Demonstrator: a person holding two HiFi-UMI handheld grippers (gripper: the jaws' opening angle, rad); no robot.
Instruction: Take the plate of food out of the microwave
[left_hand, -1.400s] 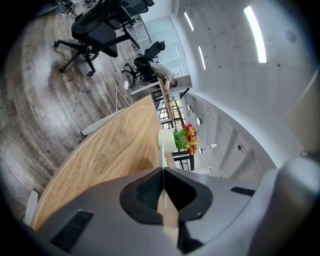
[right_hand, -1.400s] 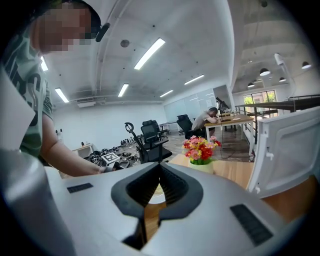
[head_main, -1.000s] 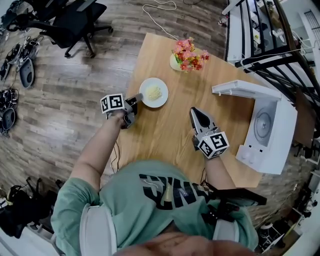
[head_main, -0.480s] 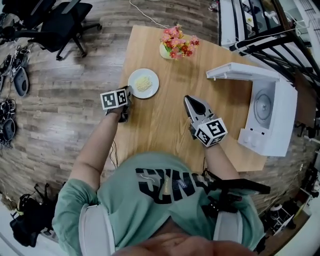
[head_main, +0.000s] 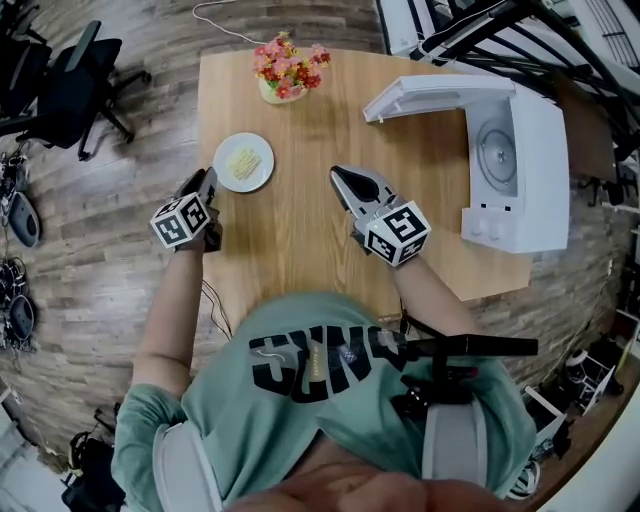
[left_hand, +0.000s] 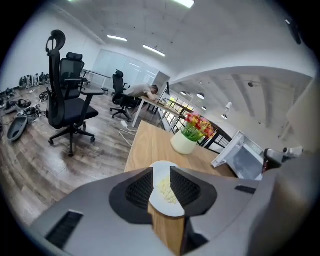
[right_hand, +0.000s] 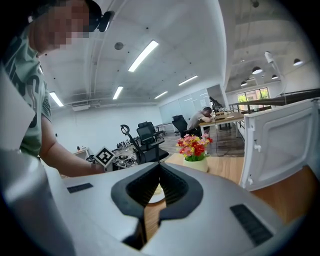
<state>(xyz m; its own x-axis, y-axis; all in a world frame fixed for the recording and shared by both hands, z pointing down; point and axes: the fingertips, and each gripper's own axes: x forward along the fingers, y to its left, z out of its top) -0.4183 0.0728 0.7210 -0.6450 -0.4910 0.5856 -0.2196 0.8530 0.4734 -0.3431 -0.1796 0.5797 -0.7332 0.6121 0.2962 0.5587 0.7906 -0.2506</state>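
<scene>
The white plate (head_main: 243, 162) with pale yellow food lies flat on the wooden table (head_main: 300, 250), near its left edge. My left gripper (head_main: 207, 183) is just short of the plate's near rim, and its jaws are opening. In the left gripper view the plate (left_hand: 172, 206) shows through the gap of the left gripper (left_hand: 161, 169), beyond the tips, and the pads do not press on it. My right gripper (head_main: 347, 180) hovers over the table's middle, shut and empty. The white microwave (head_main: 515, 165) stands at the right with its door (head_main: 435, 95) swung open.
A pot of red and pink flowers (head_main: 288, 68) stands at the table's far edge. Black office chairs (head_main: 60, 90) and gear (head_main: 20, 215) lie on the wood floor to the left. A dark metal rack (head_main: 480, 20) is behind the microwave. The person's torso is at the near table edge.
The left gripper has drawn back from the plate's rim towards the table's left edge. The plate stays on the table. The head view has swung right. The right gripper has hardly moved.
</scene>
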